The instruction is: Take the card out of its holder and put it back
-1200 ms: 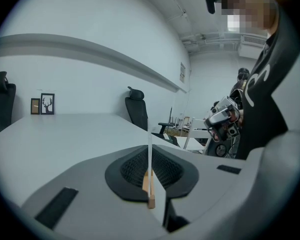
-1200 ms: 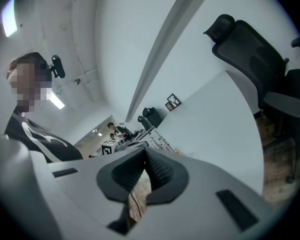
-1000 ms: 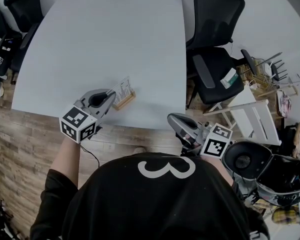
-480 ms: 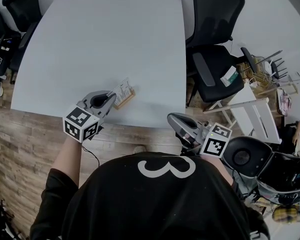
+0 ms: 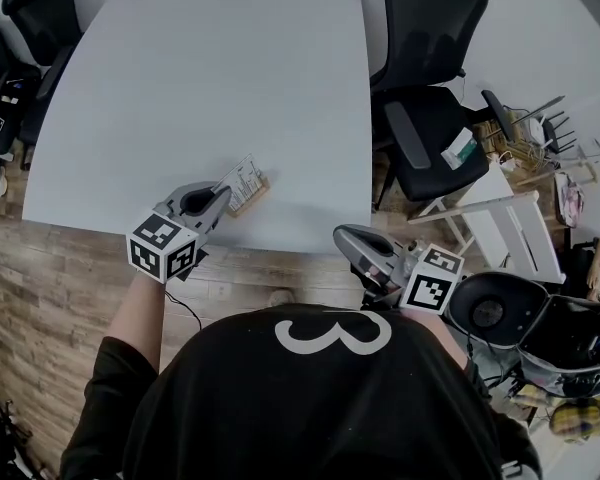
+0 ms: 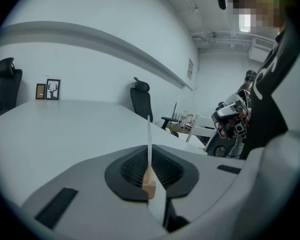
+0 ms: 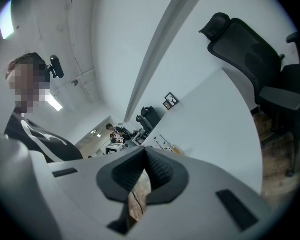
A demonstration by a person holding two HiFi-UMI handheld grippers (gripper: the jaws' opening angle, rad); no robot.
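Note:
A white printed card (image 5: 245, 176) stands in a small wooden holder (image 5: 252, 197) near the front edge of the white table (image 5: 200, 78). My left gripper (image 5: 223, 190) reaches it from the lower left, jaws shut on the card's near edge. In the left gripper view the card (image 6: 149, 139) is a thin upright line between the pads, with the holder (image 6: 149, 186) below it. My right gripper (image 5: 340, 236) hangs off the table's front right corner, shut on nothing. In the right gripper view its jaws (image 7: 145, 154) meet, and wood floor shows below them.
A black office chair (image 5: 430, 58) stands at the table's right side, and another (image 5: 20, 38) at the far left. A white rack (image 5: 500, 218) and clutter fill the floor to the right. Framed pictures (image 6: 47, 90) lean at the table's far end.
The left gripper has rolled a little while staying at the card. Card and holder keep their place on the table. The right gripper has not moved.

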